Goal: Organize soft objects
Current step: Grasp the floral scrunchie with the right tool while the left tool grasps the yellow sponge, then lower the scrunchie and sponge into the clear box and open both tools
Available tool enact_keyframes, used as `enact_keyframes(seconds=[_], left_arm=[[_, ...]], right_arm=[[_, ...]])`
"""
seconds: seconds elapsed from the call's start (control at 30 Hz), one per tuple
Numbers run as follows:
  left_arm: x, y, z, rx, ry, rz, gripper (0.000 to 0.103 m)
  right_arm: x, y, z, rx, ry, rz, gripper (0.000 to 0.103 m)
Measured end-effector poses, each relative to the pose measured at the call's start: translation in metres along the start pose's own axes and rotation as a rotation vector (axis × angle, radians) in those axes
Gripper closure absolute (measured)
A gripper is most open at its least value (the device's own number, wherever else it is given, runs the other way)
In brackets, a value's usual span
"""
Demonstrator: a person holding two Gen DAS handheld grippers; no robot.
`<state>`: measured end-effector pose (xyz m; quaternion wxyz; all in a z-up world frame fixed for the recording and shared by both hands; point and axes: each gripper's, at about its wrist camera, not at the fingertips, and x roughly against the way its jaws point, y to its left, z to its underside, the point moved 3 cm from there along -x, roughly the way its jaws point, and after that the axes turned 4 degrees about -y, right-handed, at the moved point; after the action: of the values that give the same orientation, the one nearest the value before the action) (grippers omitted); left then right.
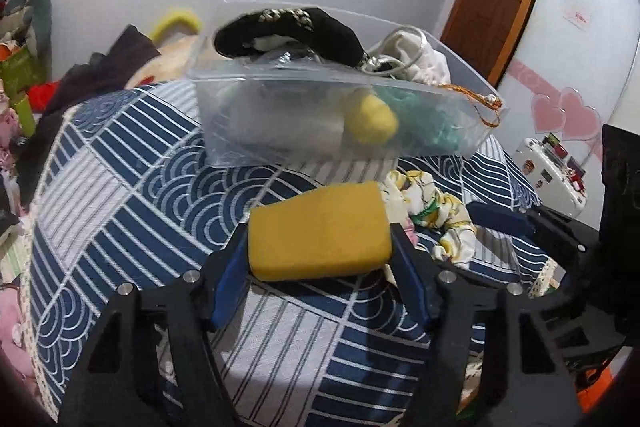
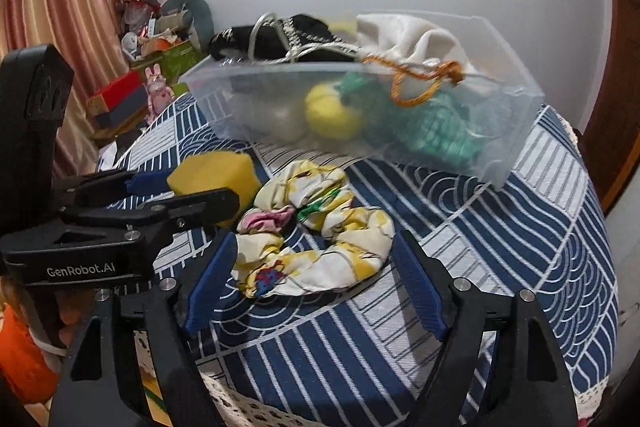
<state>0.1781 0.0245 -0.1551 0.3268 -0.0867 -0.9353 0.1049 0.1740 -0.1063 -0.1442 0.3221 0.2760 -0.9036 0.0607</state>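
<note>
A yellow sponge (image 1: 320, 231) sits between my left gripper's (image 1: 318, 247) blue pads, which press its two sides; it also shows in the right wrist view (image 2: 214, 173). A yellow-and-white floral scrunchie (image 2: 316, 227) lies on the blue patterned cloth, and my right gripper (image 2: 314, 255) is open around its near edge. A clear plastic bin (image 2: 516, 95) behind them holds a yellow ball (image 2: 332, 111), green knit item (image 2: 436, 135), white pouch (image 2: 412, 39) and black item (image 2: 296, 35). The bin (image 1: 280, 115) is straight ahead in the left wrist view.
The table with the blue wave-patterned cloth (image 2: 520, 227) has a lace edge in front. Boxes and toys (image 2: 160, 67) pile up at the left by a curtain. A white case (image 1: 552, 175) stands at the right, with a door behind.
</note>
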Motion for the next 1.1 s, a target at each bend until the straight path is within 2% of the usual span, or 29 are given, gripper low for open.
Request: enact_keyframes(seconds=[0.1, 0.23, 0.27, 0.33, 0.4, 0.47, 0.5, 0.6, 0.83, 1.1], left_arm=[[0.008, 0.000, 0.002, -0.018, -0.035, -0.036, 0.037], [0.016, -0.002, 0.001, -0.032, -0.058, -0.045, 0.037], [0.018, -0.002, 0.000, -0.033, -0.063, -0.048, 0.037], [0.020, -0.003, 0.000, -0.036, -0.070, -0.053, 0.037], [0.021, -0.005, 0.000, -0.039, -0.075, -0.059, 0.037], [0.023, -0.006, -0.001, -0.046, -0.079, -0.068, 0.037], [0.023, -0.007, -0.001, -0.048, -0.083, -0.071, 0.037], [0.027, -0.007, -0.002, -0.052, -0.091, -0.075, 0.037], [0.039, -0.008, -0.010, -0.053, -0.128, -0.086, 0.037], [0.062, -0.017, -0.036, -0.068, -0.232, -0.088, 0.037]], right_arm=[[-0.007, 0.009, 0.003, 0.019, 0.020, 0.001, 0.026], [-0.012, 0.016, 0.006, 0.060, 0.021, 0.050, 0.024], [-0.011, 0.016, 0.006, 0.069, 0.019, 0.059, 0.027], [-0.010, 0.017, 0.007, 0.081, 0.012, 0.070, 0.039], [-0.006, 0.015, 0.006, 0.078, 0.008, 0.065, 0.060], [-0.005, 0.010, 0.004, 0.060, 0.004, 0.057, 0.074], [-0.004, 0.008, 0.004, 0.047, 0.000, 0.054, 0.080], [0.000, 0.001, 0.003, 0.020, -0.011, 0.046, 0.087], [0.021, -0.004, -0.004, 0.018, -0.077, 0.061, 0.089], [0.054, -0.009, -0.024, 0.022, -0.186, 0.077, 0.089]])
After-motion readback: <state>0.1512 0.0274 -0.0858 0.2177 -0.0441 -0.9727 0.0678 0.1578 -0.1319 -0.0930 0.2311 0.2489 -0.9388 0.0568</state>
